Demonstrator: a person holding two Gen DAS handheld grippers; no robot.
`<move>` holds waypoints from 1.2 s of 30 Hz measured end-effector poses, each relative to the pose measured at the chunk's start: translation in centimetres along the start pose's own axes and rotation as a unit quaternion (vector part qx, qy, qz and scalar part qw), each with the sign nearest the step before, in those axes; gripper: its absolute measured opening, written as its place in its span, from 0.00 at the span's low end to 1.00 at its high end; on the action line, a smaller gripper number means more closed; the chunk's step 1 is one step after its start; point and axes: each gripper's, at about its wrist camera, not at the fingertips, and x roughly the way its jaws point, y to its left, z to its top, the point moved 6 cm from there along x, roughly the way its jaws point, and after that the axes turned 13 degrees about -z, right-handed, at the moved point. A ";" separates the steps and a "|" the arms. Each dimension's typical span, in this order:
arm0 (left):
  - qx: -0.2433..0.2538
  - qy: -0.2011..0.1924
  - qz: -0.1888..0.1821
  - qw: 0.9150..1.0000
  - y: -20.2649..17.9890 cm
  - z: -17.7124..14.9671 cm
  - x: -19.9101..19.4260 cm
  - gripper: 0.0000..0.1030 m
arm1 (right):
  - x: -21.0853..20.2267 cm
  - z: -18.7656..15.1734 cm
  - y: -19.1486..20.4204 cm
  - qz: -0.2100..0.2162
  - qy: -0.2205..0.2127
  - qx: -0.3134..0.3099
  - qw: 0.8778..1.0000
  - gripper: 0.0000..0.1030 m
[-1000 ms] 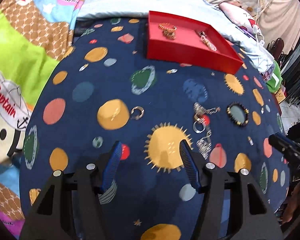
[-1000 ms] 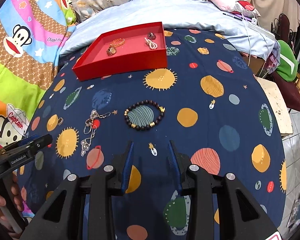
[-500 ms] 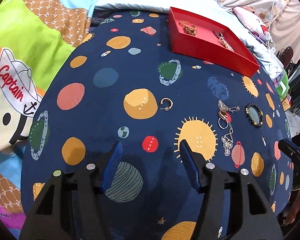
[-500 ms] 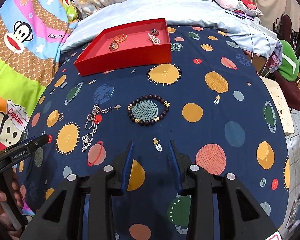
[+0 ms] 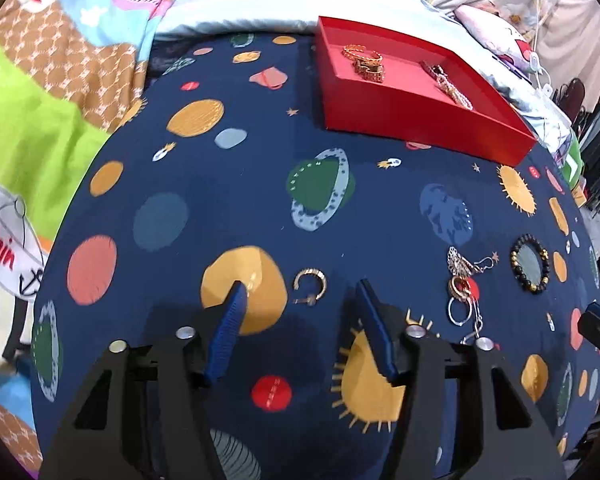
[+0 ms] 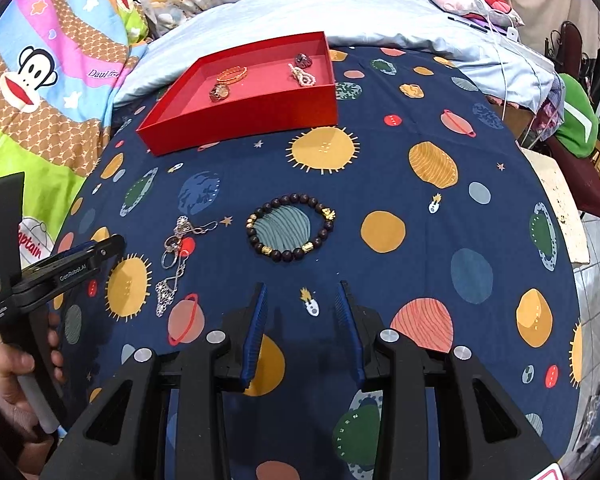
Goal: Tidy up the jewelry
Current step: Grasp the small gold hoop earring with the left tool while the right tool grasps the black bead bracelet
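Note:
A gold hoop earring lies on the navy planet-print cloth, just ahead of my open, empty left gripper, between its fingertips. A silver chain bundle lies to the right; it also shows in the right wrist view. A dark bead bracelet lies ahead of my open, empty right gripper. The red tray at the back holds several pieces. The left gripper's body shows in the right wrist view.
A bright cartoon blanket lies to the left. A pale blue sheet and pillows lie behind the tray. The bed's right edge drops off to furniture and a green item.
My left gripper has swung left, then advanced toward the gold hoop earring, which now sits between its fingertips. My right gripper has barely moved. Both stay open.

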 end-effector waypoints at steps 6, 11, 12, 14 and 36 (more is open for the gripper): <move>0.013 0.001 -0.015 1.000 -0.9 0.5 0.5 0.24 | 1.1 0.6 0.0 0.003 0.005 0.006 1.000 0.34; 0.015 0.004 -0.033 0.999 -1.6 0.4 0.7 0.16 | 2.2 1.8 0.1 0.002 0.001 0.012 1.000 0.34; 0.015 0.005 -0.036 0.999 -1.7 0.3 0.7 0.16 | 2.5 2.1 0.1 0.001 0.000 0.013 1.000 0.34; 0.014 0.007 -0.039 0.999 -1.8 0.2 0.6 0.16 | 3.1 2.7 0.1 -0.002 -0.001 0.013 1.000 0.34; 0.006 0.016 -0.063 0.998 -3.1 -0.4 -0.2 0.16 | 6.5 4.2 0.4 -0.013 0.008 0.002 1.000 0.09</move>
